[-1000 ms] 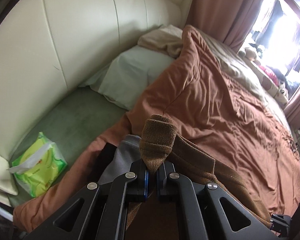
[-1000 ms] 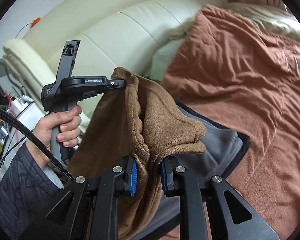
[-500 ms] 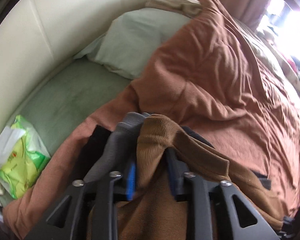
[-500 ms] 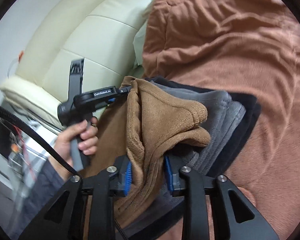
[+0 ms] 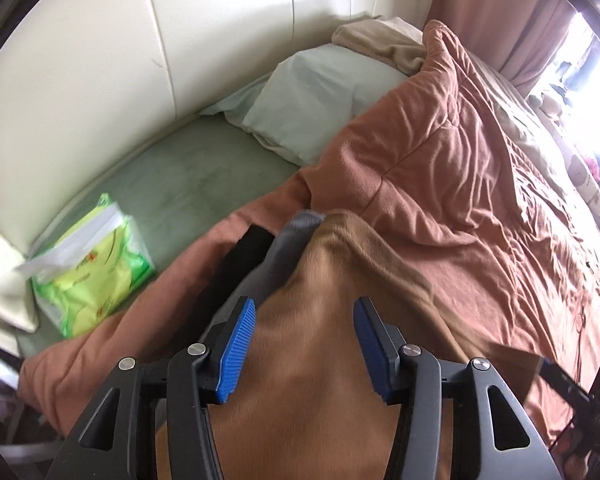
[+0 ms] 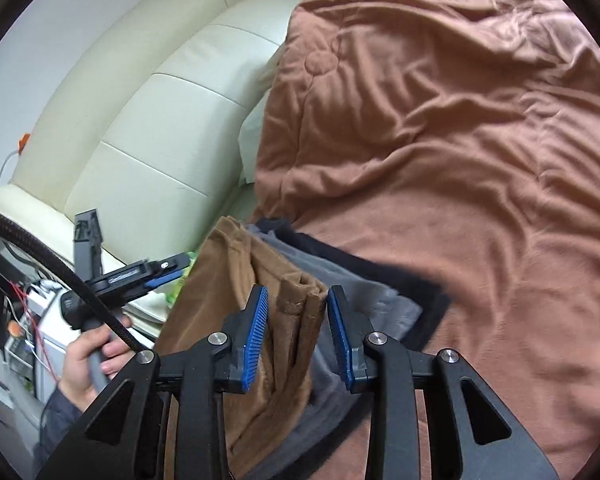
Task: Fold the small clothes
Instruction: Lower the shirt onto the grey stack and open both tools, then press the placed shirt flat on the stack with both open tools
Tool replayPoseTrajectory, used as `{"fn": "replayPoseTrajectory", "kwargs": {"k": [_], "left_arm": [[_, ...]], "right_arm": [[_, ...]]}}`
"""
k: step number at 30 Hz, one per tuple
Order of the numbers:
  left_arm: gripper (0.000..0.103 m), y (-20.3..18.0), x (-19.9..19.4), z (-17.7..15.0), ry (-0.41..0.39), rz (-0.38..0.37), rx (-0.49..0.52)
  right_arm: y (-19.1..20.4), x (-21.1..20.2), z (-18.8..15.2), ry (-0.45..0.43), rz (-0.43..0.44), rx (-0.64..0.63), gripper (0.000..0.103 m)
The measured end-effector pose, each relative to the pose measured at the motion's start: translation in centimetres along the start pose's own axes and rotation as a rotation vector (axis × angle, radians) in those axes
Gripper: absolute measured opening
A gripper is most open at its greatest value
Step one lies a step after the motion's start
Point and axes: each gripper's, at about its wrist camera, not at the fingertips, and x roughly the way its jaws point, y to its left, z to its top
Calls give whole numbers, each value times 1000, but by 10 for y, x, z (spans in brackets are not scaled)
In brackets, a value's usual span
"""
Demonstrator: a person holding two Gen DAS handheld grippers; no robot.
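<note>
Tissue pack (image 5: 86, 266): on green sheet, far left.
Left gripper (image 5: 304, 342): jaws spread wide, gripping nothing, over the brown garment (image 5: 340, 320).
Brown garment: folded atop grey garment (image 6: 364, 296) and black garment (image 6: 428, 280) on rust duvet (image 6: 460, 140).
Right gripper (image 6: 296, 330): jaws apart, brown folds between its 2 pads, unpinched.

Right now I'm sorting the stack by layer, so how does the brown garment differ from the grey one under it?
The brown garment is tan and fleecy; the grey garment is cool grey. The brown garment lies on top, its folded edge between the right gripper fingers; the grey garment lies beneath and shows only as a border beside it. Both are soft, folded, and stacked on the rust bedspread.
</note>
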Motion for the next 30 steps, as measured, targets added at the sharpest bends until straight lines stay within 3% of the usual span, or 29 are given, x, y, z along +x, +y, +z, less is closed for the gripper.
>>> {"fn": "replayPoseTrajectory", "kwargs": {"k": [6,9,13,15,18,23,27,30], "left_arm": [[53,-2,-22,-27,12,-13,2],[53,-4,-34,-44,15,-42,30],[53,2,-42,-69,37,-18,44],[53,8,-44,-78,50,-16,26],[53,18,-47,-93,65,22,10],[53,25,-46,-127,113,37,-6],[53,13,-53,-151,106,49,31],[53,5,-61,-167,97,27,32]], "right_arm": [[37,-14,-23,23,-42,-173,29],[54,-12,-30,51,-25,-230,29],[73,-17,-35,82,13,-300,29],[79,-9,-37,108,-22,-348,29],[72,3,-40,123,-173,-399,28],[47,13,-47,159,-216,-401,25],[56,8,-54,157,-288,-463,25],[71,-2,-57,146,-262,-468,25]]}}
